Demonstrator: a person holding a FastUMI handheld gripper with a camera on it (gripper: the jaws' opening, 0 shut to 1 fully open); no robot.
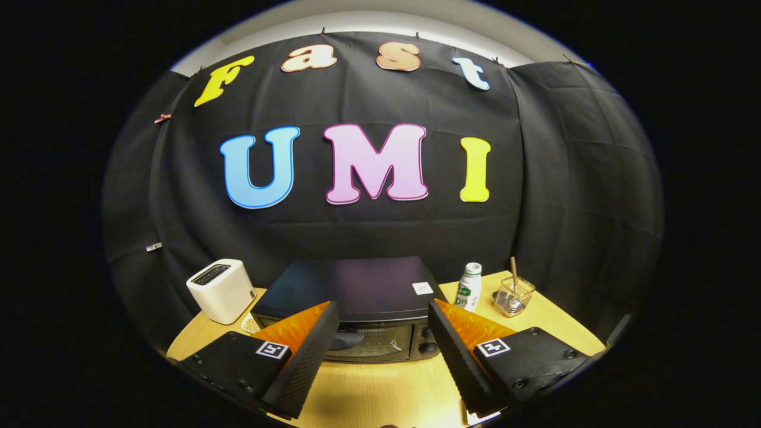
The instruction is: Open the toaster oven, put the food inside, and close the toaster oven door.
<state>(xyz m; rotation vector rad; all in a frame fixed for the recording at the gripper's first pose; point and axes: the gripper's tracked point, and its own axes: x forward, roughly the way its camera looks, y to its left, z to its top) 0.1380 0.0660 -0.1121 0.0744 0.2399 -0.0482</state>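
Note:
A black toaster oven point(357, 291) stands on the wooden table point(380, 386) against the back cloth, its door point(368, 343) closed, with knobs at the door's right. My gripper point(383, 318) hovers above and in front of it, open, with nothing between its fingers. The oven front shows in the gap between the two fingers. The food is hidden from sight.
A white slot toaster point(221, 289) sits left of the oven. To the oven's right stand a small white bottle point(469, 286) and a clear glass holder point(514, 295) with a stick in it. Black cloth walls close in behind and at both sides.

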